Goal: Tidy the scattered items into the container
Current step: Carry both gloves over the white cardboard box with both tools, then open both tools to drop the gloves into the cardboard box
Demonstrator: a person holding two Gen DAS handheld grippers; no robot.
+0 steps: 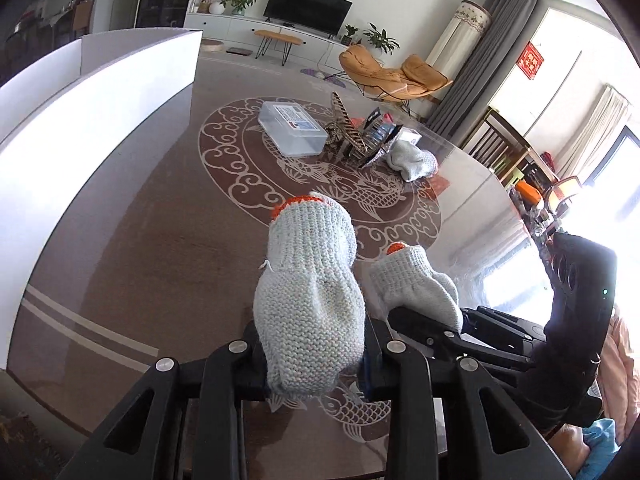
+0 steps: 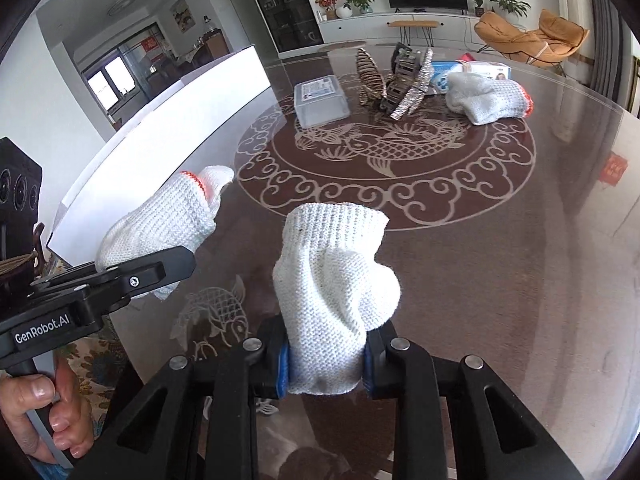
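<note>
"GenRobot.AI" stands in white letters on the black body of the left gripper (image 2: 176, 264); the label on the clear plastic box (image 2: 321, 98) and the red window sign (image 1: 529, 61) stay unreadable.

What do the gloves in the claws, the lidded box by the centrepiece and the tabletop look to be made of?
Glove in the left claw and glove in the right claw: knitted yarn, probably cotton; matte, with visible stitch rows and orange cuff trim.
Lidded box: translucent plastic, likely rigid; cloudy walls, with a paper label on its lid.
Tabletop: glossy brown with a pale fish pattern; it mirrors the windows, so glass or lacquer.
</note>
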